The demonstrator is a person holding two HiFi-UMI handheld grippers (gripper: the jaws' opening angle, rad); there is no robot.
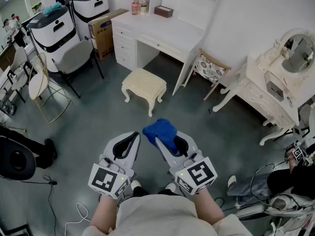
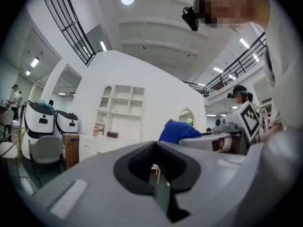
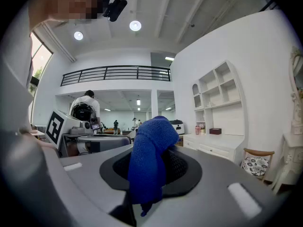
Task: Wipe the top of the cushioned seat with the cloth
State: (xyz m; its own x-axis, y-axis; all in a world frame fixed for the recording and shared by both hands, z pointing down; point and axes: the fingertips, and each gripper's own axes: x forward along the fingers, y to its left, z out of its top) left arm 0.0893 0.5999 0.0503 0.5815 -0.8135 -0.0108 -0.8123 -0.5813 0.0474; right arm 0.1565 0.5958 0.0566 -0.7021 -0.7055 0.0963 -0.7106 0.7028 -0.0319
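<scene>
A blue cloth bunches out of my right gripper, which is shut on it; in the right gripper view the blue cloth hangs over the jaws. My left gripper is held beside it, shut and with nothing between its jaws. The cream cushioned seat, a small stool on curved legs, stands on the floor well ahead of both grippers, in front of the white desk. From the left gripper view the cloth and the right gripper show to the right.
A white desk with drawers stands behind the stool. A wooden chair with a patterned cushion sits to its right, a white vanity with a mirror farther right. Grey chair, cardboard box and white machines at left.
</scene>
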